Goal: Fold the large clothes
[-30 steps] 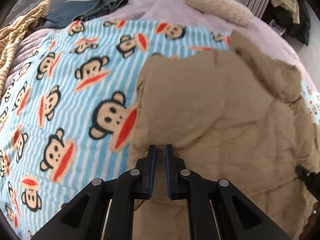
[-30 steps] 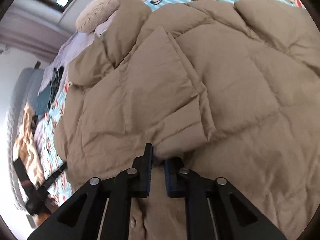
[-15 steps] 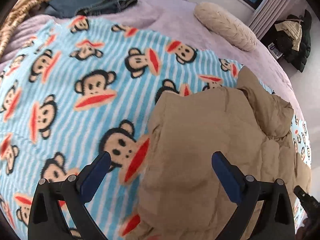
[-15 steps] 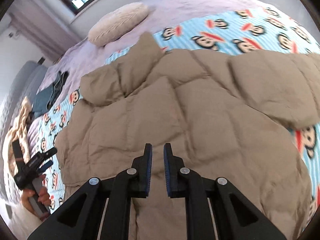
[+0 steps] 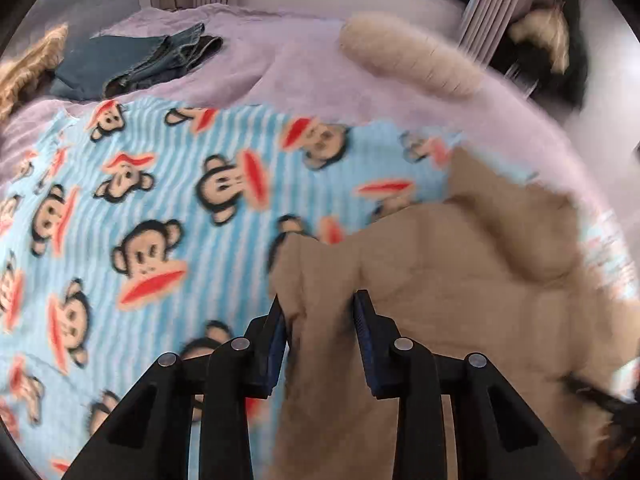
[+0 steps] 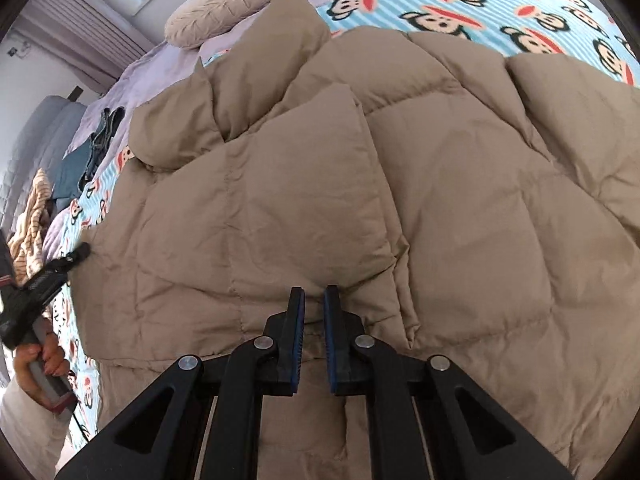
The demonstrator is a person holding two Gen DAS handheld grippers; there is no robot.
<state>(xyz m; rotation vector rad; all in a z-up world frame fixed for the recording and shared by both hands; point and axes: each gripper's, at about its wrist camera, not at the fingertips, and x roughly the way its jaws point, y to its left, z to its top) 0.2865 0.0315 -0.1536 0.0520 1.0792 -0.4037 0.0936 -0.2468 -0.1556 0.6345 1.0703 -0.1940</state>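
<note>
A tan puffer jacket lies spread on a blue striped monkey-print blanket on the bed. One sleeve is folded across its body. At the jacket's left edge my left gripper is closing, and a corner fold of tan fabric fills the gap between its blue pads. The right wrist view shows that same gripper at the jacket's left side, held by a hand. My right gripper points down at the folded sleeve's lower edge. Its jaws are closing to a narrow slit, and I see no fabric clearly pinched.
A cream pillow lies at the far side on the lilac bedspread. Folded jeans and a yellow striped garment sit at the bed's far left. Dark clothes are piled beyond the bed on the right.
My left gripper opened wide, shifted along the jacket's left edge, then closed on a fold there. My right gripper let go of the sleeve cuff, lifted back, and came down again.
</note>
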